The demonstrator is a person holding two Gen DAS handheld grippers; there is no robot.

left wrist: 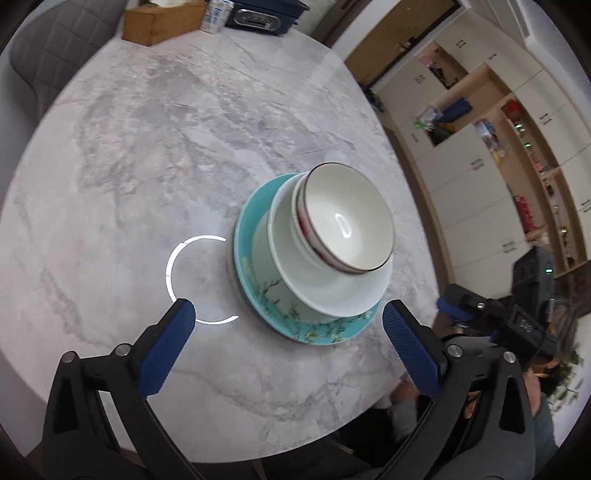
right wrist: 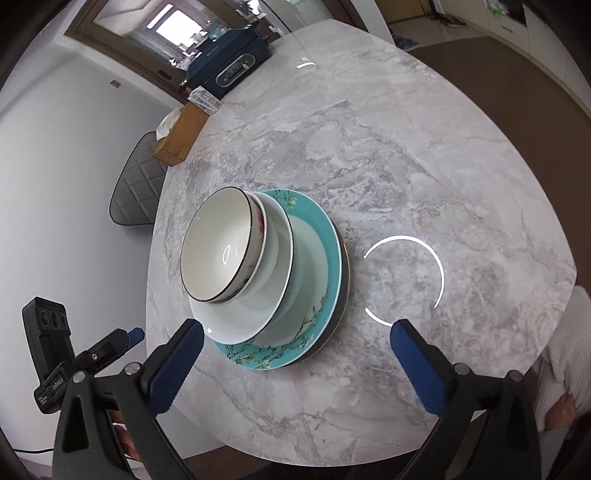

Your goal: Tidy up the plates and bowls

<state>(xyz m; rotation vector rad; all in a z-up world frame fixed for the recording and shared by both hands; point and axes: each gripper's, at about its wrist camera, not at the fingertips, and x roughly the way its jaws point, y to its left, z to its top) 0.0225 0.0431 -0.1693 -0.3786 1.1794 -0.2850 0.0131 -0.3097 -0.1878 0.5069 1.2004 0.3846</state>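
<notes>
Plates and bowls: stood as one stack on the marble counter [left wrist: 147, 147], toward its near right part in the left wrist view and left of centre in the right wrist view.
Stack order: a dark plate [right wrist: 345, 284] lay at the bottom, showing only as a rim; on it the teal plate [left wrist: 258, 291] with a flowering-branch pattern; then a wide white bowl [left wrist: 332, 295]; then a red-patterned bowl [left wrist: 304, 225], mostly hidden; on top the dark-rimmed white bowl [left wrist: 347, 221].
Seating: the upper bowls looked nested and slightly off-centre toward one side of the wide bowl, though how far they leaned could not be judged through the fisheye.
Left gripper [left wrist: 288, 325]: its blue fingers [left wrist: 166, 350] were spread wide and empty, above the counter just near of the stack, touching nothing.
Right gripper [right wrist: 295, 343]: likewise wide open and empty, with one finger near the wide bowl's rim in the picture but apparently above it, not in contact.
Step in hand: by my reading, the stack was released and both grippers were clear of it; stacking seemed done or nearly so.
Loose crockery: none showed elsewhere on the counter.
Far edge: a wooden box [left wrist: 162, 22], a small carton [left wrist: 216, 16] and a dark blue case [left wrist: 266, 14] stood well apart from the stack.
Next move: if anything remained, it would probably be centring the top bowls, which would call for a gentle, level grip on a rim without tipping the pile.
</notes>
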